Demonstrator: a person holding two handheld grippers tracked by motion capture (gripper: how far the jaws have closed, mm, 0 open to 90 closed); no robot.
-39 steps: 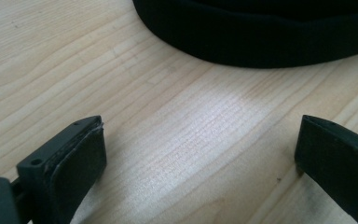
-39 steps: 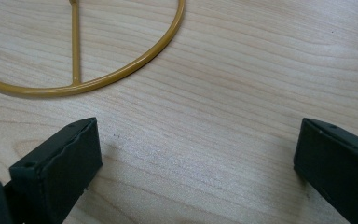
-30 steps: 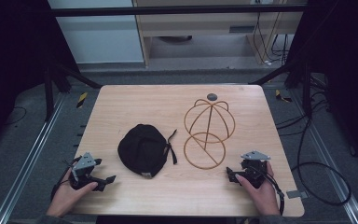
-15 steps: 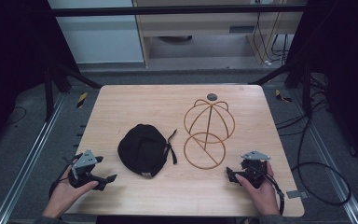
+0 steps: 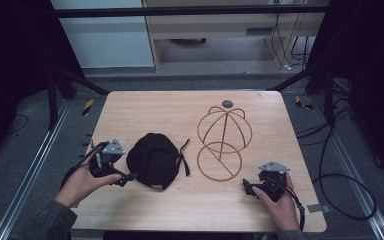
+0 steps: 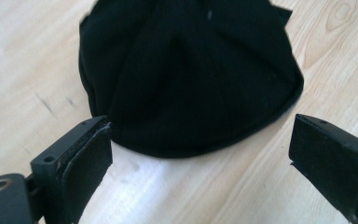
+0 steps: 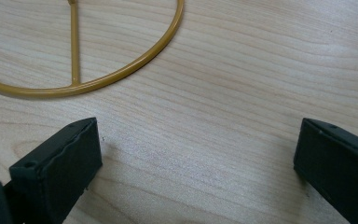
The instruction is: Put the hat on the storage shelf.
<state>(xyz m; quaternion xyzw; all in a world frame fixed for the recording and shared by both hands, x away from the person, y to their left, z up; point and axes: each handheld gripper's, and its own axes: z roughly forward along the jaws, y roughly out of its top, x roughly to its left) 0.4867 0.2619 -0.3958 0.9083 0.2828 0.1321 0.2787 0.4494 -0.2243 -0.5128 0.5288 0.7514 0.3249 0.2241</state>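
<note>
A black cap [image 5: 156, 161] lies crown up on the wooden table [image 5: 155, 112], left of centre. My left gripper [image 5: 125, 178] is at the cap's near left edge, and in the left gripper view it stands open [image 6: 200, 135] with the cap [image 6: 186, 70] just beyond the jaws. A gold wire hat stand [image 5: 224, 142], a dome on a flat ring, sits right of the cap. My right gripper [image 5: 248, 189] rests near the front right, open [image 7: 198, 140] over bare wood, with the ring's edge [image 7: 75, 46] just ahead of it.
A small dark disc [image 5: 227, 104] lies near the table's far edge behind the stand. Metal frame rails [image 5: 40, 160] run along both sides of the table. A black cable [image 5: 330, 180] loops on the floor at the right.
My left gripper has moved forward and to the right, up to the cap's edge. The right gripper has stayed where it was.
</note>
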